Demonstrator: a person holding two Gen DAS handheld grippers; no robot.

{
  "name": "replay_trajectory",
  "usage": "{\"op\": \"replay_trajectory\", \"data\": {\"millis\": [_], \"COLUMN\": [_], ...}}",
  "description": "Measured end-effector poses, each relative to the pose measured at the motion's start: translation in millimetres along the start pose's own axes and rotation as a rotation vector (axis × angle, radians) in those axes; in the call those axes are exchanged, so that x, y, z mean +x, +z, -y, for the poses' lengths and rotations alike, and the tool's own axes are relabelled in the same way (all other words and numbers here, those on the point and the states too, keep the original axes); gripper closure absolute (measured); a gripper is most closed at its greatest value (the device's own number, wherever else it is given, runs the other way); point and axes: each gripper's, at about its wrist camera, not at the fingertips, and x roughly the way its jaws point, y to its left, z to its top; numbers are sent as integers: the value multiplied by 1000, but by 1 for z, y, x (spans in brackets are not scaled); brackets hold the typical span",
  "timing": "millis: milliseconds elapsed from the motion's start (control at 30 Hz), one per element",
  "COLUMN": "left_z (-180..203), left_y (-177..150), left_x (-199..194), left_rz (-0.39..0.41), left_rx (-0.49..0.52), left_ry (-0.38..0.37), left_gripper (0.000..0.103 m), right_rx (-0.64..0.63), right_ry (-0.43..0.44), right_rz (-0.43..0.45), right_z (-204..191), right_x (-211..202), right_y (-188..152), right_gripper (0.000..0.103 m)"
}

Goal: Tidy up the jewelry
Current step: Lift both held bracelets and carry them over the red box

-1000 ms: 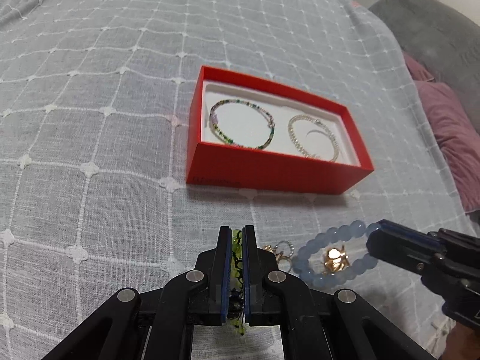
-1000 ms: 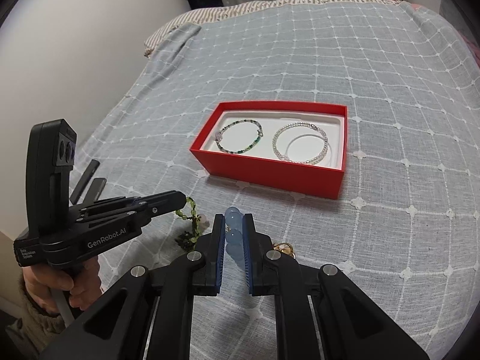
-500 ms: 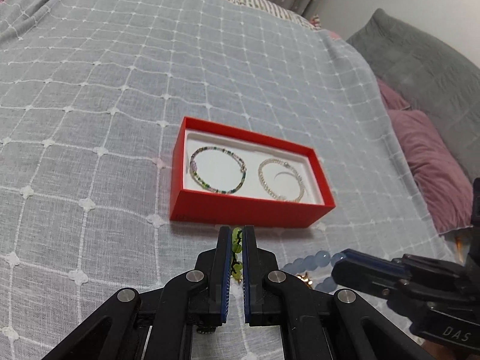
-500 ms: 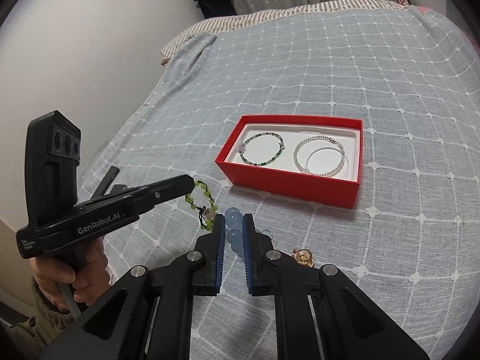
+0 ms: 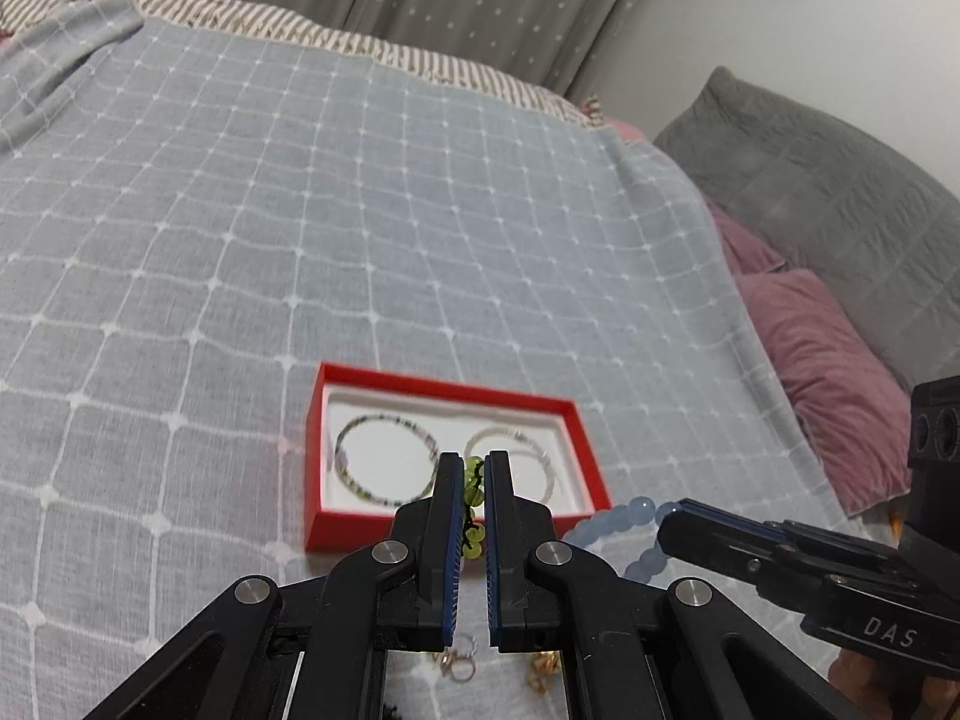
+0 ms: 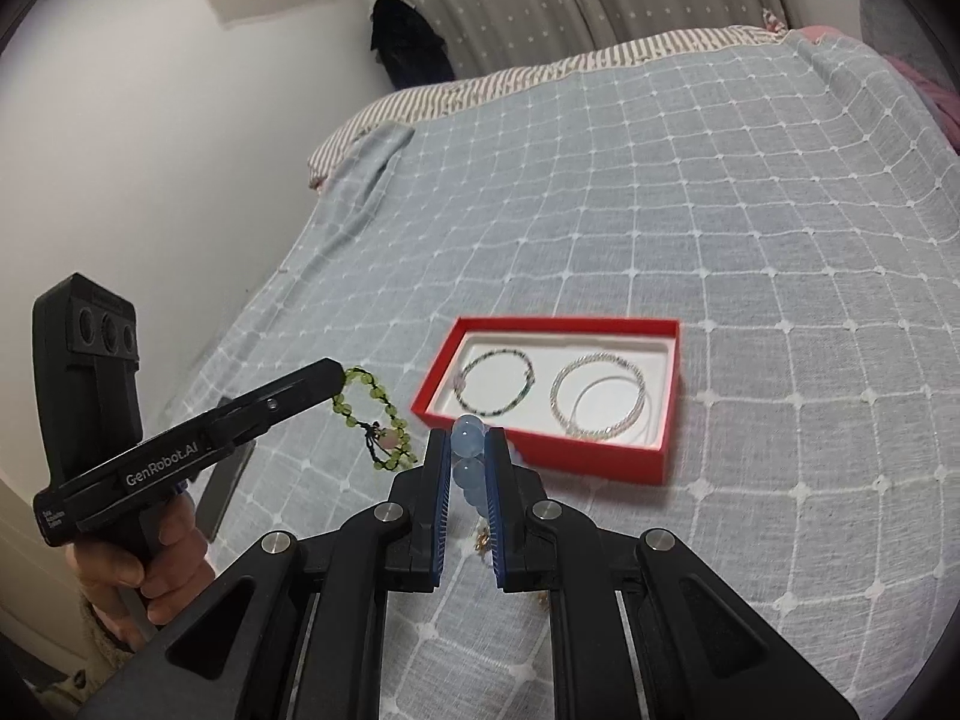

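Your left gripper (image 5: 474, 495) is pinched tight on the green bead bracelet (image 6: 375, 420), and in the right wrist view the loop dangles free below its tip, off the bedspread (image 6: 750, 210). Your right gripper (image 6: 468, 462) is clamped on the blue bead bracelet (image 6: 467, 450), two of its round beads sitting between the pads; in the left wrist view the remaining beads curve out of the tip. Both hang on your side of the red box (image 6: 540, 459), which lies near the near edge of the bed and already holds a dark beaded bracelet (image 6: 495, 381) on its left half and a pale coiled one (image 6: 600, 396) on its right.

Both pieces are likely light and limp: strung beads on cord, so they will swing and fold rather than keep a ring shape. The blue beads look smooth and glassy, so they may roll or slip between the pads; hold on the string between two beads if you can. The green one is knotted cord, which should grip better. Neither looks fragile, but the box is shallow and already crowded, so a swinging loop could catch the rim or tangle with what lies inside. Small gold pieces (image 5: 543, 675) remain on the bedspread beneath your grippers.
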Motion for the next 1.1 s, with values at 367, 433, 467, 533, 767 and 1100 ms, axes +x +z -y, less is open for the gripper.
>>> {"op": "replay_trajectory", "data": {"millis": [367,433,467,533,767,1100], "left_z": [13,12,11,9,8,-7], "left_y": [22,25,26,27,26,26], "left_x": [19,22,25,31,53,79], "left_rz": [43,47,46,40,27,-18], "left_rx": [39,35,29,20,22,-20], "left_ry": [-12,-16,-18,-24,-23,-36], "left_gripper": [102,102,102,102,102,102], "right_rx": [44,49,50,52,48,44], "right_ry": [-2,-4,-6,-12,-31,-56], "right_rz": [47,53,54,56,38,11], "right_z": [12,13,14,14,18,24], "right_x": [6,8,9,12,35,55], "right_y": [23,26,28,31,41,45], "right_gripper": [91,91,91,91,91,91]}}
